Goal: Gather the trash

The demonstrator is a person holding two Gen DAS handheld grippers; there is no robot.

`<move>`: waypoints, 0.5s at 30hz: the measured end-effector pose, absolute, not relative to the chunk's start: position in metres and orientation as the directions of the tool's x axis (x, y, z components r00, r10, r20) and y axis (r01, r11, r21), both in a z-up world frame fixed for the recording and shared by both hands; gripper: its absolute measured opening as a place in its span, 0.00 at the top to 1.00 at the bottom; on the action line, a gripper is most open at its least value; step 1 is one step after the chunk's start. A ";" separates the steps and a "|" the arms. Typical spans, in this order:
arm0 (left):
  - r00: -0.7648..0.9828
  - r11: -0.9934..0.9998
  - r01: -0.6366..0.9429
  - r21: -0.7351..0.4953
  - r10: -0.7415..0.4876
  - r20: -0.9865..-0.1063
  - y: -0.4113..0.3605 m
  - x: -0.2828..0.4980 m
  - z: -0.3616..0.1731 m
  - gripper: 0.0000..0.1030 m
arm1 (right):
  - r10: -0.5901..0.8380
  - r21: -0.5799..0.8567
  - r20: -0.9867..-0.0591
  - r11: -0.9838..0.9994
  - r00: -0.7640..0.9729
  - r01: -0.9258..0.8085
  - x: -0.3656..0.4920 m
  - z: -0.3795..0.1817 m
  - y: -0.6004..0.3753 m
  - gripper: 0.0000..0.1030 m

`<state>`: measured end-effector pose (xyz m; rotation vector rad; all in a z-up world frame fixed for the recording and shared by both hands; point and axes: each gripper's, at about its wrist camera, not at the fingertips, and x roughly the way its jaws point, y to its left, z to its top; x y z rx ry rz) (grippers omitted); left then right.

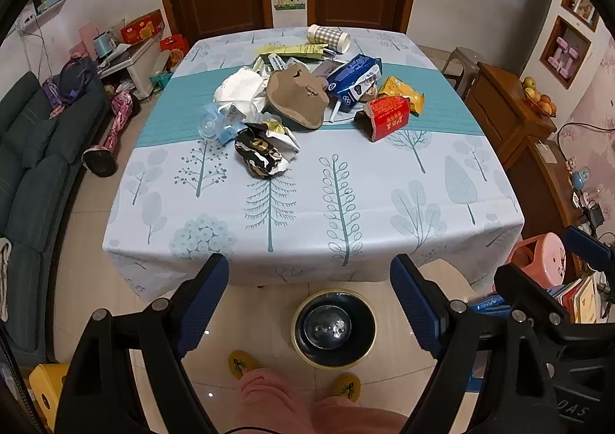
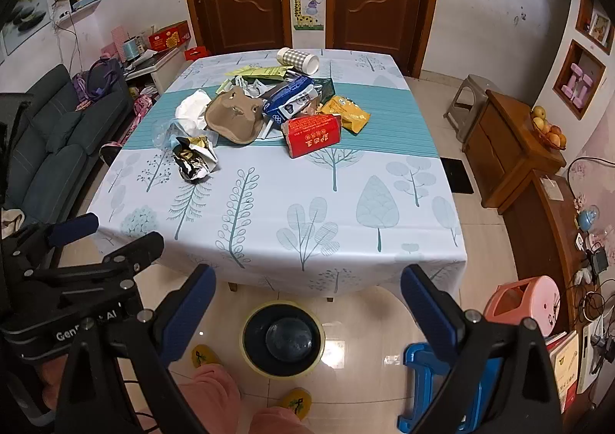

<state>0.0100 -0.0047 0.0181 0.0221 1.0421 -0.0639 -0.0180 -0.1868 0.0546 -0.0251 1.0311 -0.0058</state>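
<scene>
A: Starting with the biggest thing, the surface [image 1: 384,203] under its tree-print cloth is filling the middle of both views, and the trash pile [image 1: 307,95] is lying across the teal band toward the far side.

B: And both sets of tongs are hanging short of the near edge, tilting steeply down over the floor. The left tongs [image 1: 309,299] are standing wide apart with nothing between the blue pads; the right tongs [image 2: 307,311] are spread just as wide and are gripping nothing.

A: The dark bin [image 1: 333,328] with the yellow rim is sitting on the floor just in front of the surface, between a pair of yellow slippers.

B: In the pile, the red carton [image 2: 312,135] is lying on its side, its long axis running roughly left to right, open end toward the left.

A: The checked paper cup [image 2: 298,59] is also lying on its side at the far edge, mouth pointing right.

B: The crumpled black-and-gold wrapper [image 1: 265,151] is sitting nearest, on the pile's left.

A: Only the right wrist view is showing the blue stool [image 2: 426,388] on the floor; only the left is showing the yellow stool [image 1: 48,388] in its corner.
</scene>
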 end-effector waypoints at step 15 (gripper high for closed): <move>0.528 0.999 0.048 0.023 -0.006 -0.849 -0.004 0.007 0.027 0.18 | -0.015 -0.038 -0.846 0.999 0.533 -0.033 -0.018 0.061 -0.183 0.06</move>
